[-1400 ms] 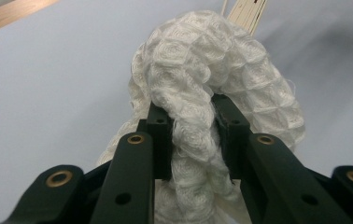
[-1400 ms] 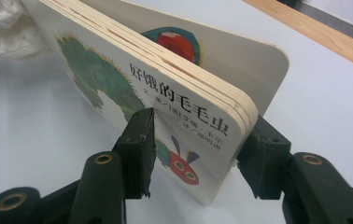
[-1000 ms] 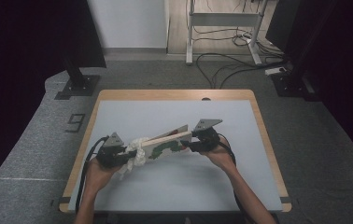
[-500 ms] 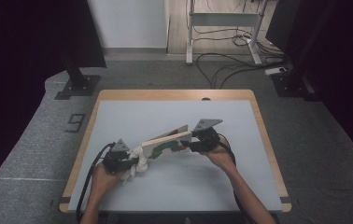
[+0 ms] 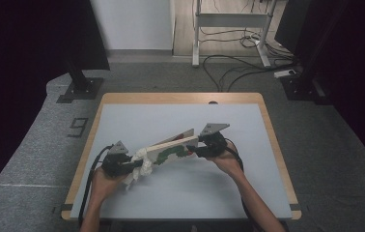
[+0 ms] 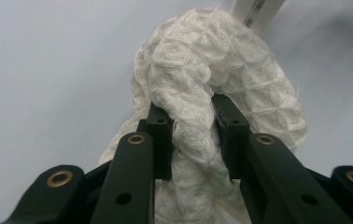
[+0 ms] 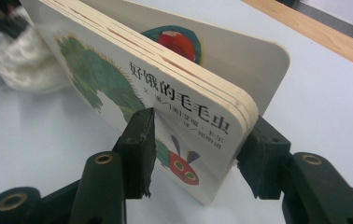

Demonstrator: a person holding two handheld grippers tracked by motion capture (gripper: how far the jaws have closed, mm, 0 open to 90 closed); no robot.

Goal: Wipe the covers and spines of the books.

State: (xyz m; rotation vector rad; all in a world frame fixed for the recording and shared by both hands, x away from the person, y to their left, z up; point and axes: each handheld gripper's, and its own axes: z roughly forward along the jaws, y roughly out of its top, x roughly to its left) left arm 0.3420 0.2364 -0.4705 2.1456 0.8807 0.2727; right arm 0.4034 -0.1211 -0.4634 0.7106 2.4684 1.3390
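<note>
Board book (image 5: pixel 171 151): thick pages, caterpillar cover with Chinese title, held tilted on edge above the grey table (image 5: pixel 180 188), near its middle. Right gripper (image 5: pixel 201 150) clamps the book's corner, jaws partly closed on its stacked pages. Left gripper (image 5: pixel 131 164) pinches a white waffle-textured cloth (image 6: pixel 202 88) tight, cloth pressed against the book's far end.

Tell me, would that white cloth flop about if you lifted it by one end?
Probably yes: the white cloth bunches and folds over where the left gripper pinches it, so it looks soft and limp. Its quilted weave seems light and grippy rather than slippery. Pushed against the board book, it would likely crumple, not slide.
</note>
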